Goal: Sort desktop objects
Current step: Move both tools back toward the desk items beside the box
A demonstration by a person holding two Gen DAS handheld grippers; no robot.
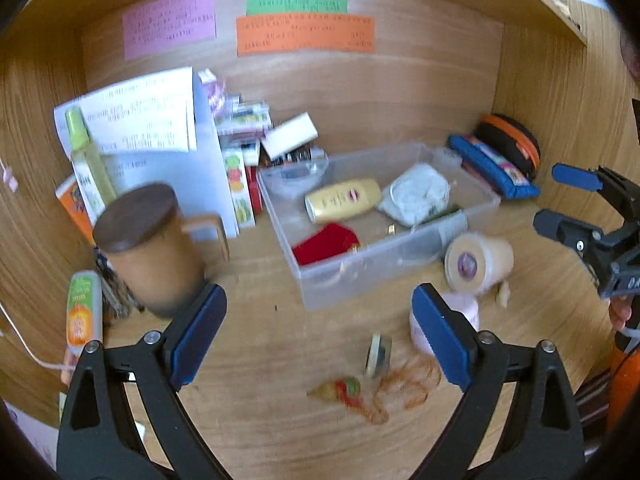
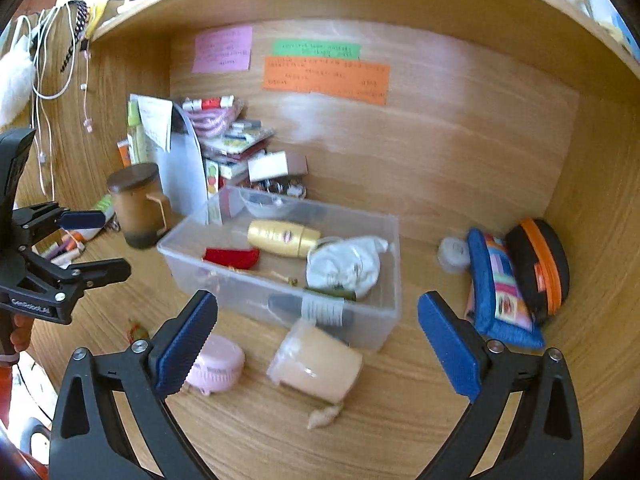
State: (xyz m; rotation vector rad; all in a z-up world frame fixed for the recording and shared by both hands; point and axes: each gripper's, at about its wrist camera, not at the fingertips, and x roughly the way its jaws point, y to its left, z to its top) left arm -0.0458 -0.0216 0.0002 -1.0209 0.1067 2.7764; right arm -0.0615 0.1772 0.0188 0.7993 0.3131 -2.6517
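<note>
Right wrist view: both grippers' fingers (image 2: 188, 340) spread wide, empty, near the clear bin (image 2: 384, 312).

Wooden desk surface (image 2: 400, 420) carries a clear plastic bin (image 2: 384, 320). Just in front of the bin: a beige cup (image 2: 320, 364) on its side and a pink round case (image 2: 218, 364). Left of the bin: a lidded brown mug (image 2: 138, 204). Right of the bin: a blue pouch (image 2: 500, 292).
</note>
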